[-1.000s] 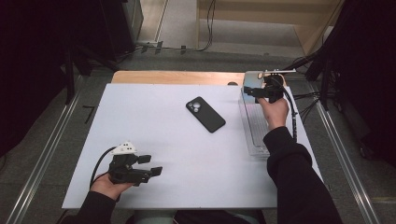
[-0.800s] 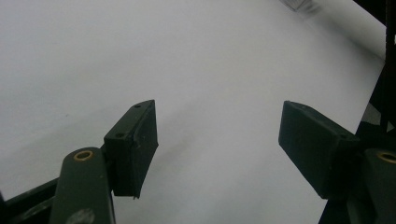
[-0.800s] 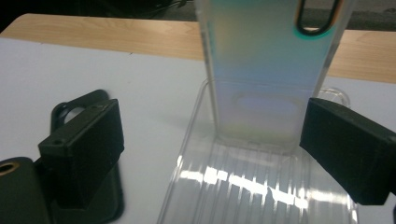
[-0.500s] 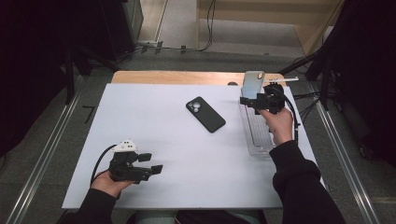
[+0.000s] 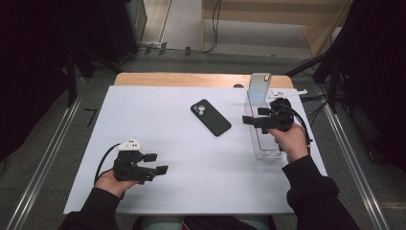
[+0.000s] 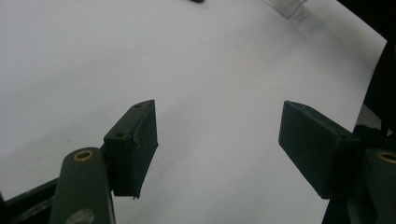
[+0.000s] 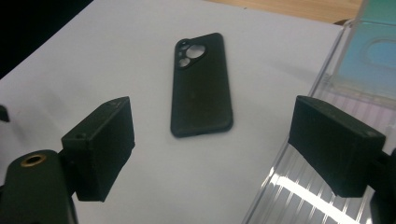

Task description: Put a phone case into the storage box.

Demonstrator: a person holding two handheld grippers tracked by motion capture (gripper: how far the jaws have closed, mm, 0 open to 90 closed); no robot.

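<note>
A black phone case (image 5: 210, 117) lies camera side up in the middle of the white table top (image 5: 158, 201). My right gripper (image 5: 253, 116) hovers above the clear rack (image 5: 264, 149) at the right and points left toward the case. In the right gripper view the case (image 7: 201, 84) lies beyond the open gripper (image 7: 210, 144). Its jaws have just been closing a little, with nothing between them. A light-coloured phone (image 5: 259, 87) stands upright at the rack's far end. My left gripper (image 5: 157, 163) rests open at the front left, over bare table in its own view (image 6: 219, 140).
The rack's ribbed wall (image 7: 299, 186) runs under my right jaw, with the upright phone (image 7: 373, 51) behind it. A wooden strip (image 5: 191, 79) borders the table's far edge. Cables and dark stands crowd the floor behind and to the right.
My right gripper has drawn back from the rack's far end toward the person and slightly left, leaving the upright phone standing there. The left gripper has kept still.
</note>
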